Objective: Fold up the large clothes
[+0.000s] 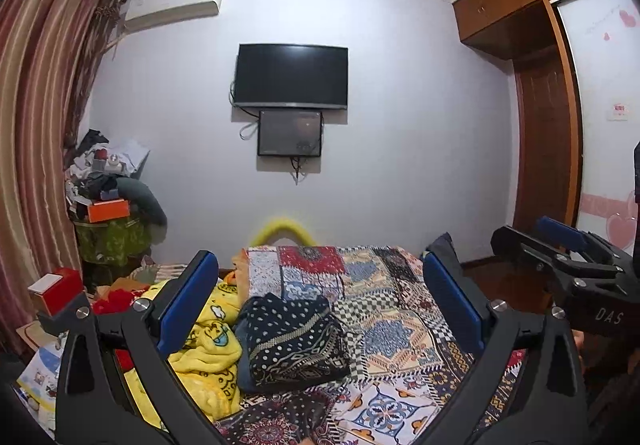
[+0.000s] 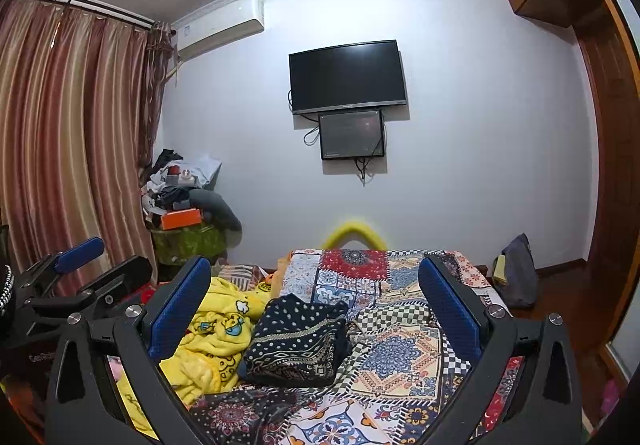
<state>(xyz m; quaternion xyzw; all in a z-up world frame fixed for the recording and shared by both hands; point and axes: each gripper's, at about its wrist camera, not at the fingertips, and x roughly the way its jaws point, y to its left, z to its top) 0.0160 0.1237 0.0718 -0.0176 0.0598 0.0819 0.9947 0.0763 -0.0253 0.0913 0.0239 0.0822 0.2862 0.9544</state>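
A folded dark navy garment with white dots and patterned borders (image 1: pixel 292 341) lies on the patchwork-covered bed (image 1: pixel 400 325), also in the right wrist view (image 2: pixel 296 341). A crumpled yellow cartoon-print garment (image 1: pixel 208 349) lies to its left, also seen in the right wrist view (image 2: pixel 216 337). My left gripper (image 1: pixel 320 301) is open and empty, held above the bed in front of the navy garment. My right gripper (image 2: pixel 316 301) is open and empty, also raised above the bed. The right gripper shows at the right edge of the left wrist view (image 1: pixel 560 245).
A wall with a TV (image 1: pixel 291 76) and smaller screen faces me. A cluttered stand with clothes and an orange box (image 1: pixel 109 209) stands left by striped curtains (image 1: pixel 36 125). A wooden wardrobe (image 1: pixel 540 125) is at right. A dark bag (image 2: pixel 516 271) sits beside the bed.
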